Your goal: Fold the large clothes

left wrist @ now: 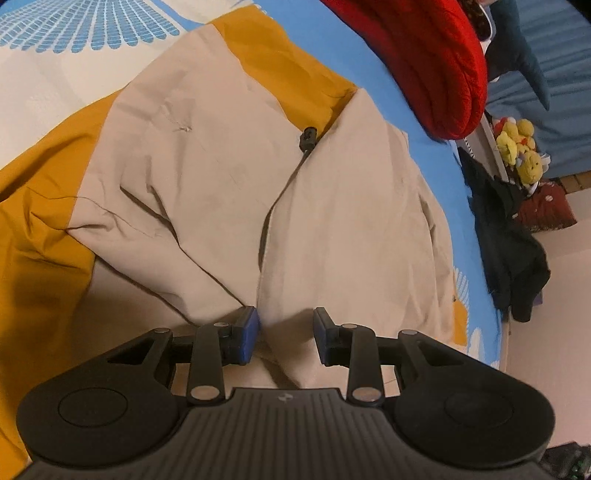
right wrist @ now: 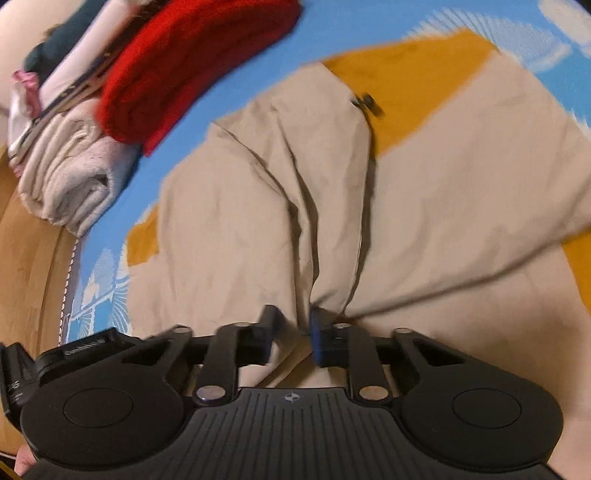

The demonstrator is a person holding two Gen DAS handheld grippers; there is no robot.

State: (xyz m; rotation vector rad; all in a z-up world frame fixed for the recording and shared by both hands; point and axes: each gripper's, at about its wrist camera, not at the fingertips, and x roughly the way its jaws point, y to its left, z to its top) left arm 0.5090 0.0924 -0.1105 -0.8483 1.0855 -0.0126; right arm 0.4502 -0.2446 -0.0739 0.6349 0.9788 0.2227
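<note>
Left wrist view: beige-and-mustard jacket [left wrist: 229, 192] spread across centre of frame, filling most of it, lying on blue/white patterned bedsheet [left wrist: 436, 155]; front opening running top-centre to bottom-centre w/ black zipper pull [left wrist: 307, 138] just above mid-frame. Left gripper [left wrist: 284, 336] at bottom centre, jaws apart w/ a clear gap, blue pads [left wrist: 248, 332] either side of a beige fabric fold; pads at the cloth but not closed on it. Red folded garment [left wrist: 424, 62] upper right, on sheet beyond jacket. Further right, off bed edge: dark clothes [left wrist: 509, 236] hanging, yellow plush toys [left wrist: 517, 147] mid-right. Right wrist view (motion-blurred): same jacket [right wrist: 424, 206] filling centre and right, mustard panel top centre-right, zipper pull [right wrist: 367, 103] upper centre. Right gripper [right wrist: 291, 332] at bottom centre, jaws narrowed to a small gap w/ bunched beige hem pinched between; creases fanning up from that spot. Red garment [right wrist: 192, 70] upper left, touching rolled off-white towel [right wrist: 70, 177] at left; more stacked clothes behind, too blurred to ID. Sheet [right wrist: 369, 29] visible along top, wooden bed edge [right wrist: 29, 258] at far left.
</note>
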